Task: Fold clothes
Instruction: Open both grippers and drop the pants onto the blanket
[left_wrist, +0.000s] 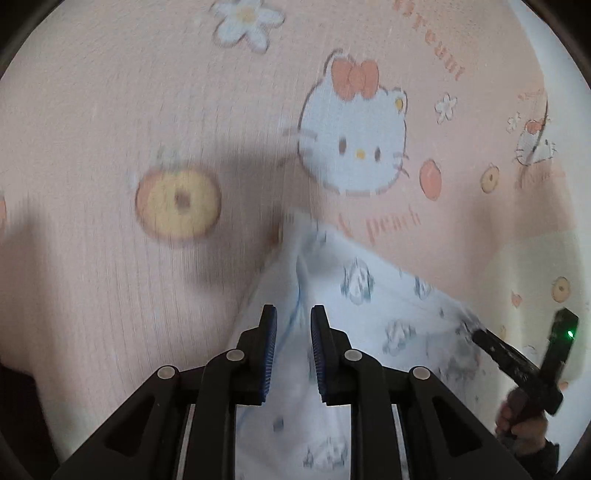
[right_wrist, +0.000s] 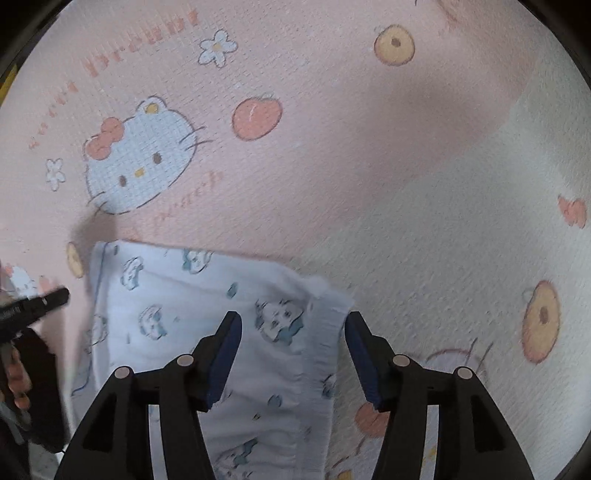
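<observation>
left gripper (left_wrist: 291, 325): its fingers (left_wrist: 269, 332) are nearly closed, only a narrow gap left, with the garment's blue-piped edge running right through that gap. Looks like a pinch on the cloth, but honestly it's too blurry to swear the pads are biting.

garment (right_wrist: 192, 295): small white piece with little blue cartoon prints, lying on the pink cartoon-cat bedsheet (right_wrist: 332, 147). It sits below the big cat face in both views, one corner pointing up toward it.

right gripper (right_wrist: 291, 354): fingers (right_wrist: 225, 350) stand wide apart and hold nothing. They straddle the ribbed hem end of the garment, pads clear of the cloth on both sides.

risk, left side: with only one end pinched, any lift could drag the whole piece across the sheet instead of folding it, since the far end is loose.

risk, grip: a thin edge pinch like that could slip out mid-fold and leave a crooked crease.

risk, right side: if those open fingers close low, they might grab the bedsheet along with the hem and bunch both up.
</observation>
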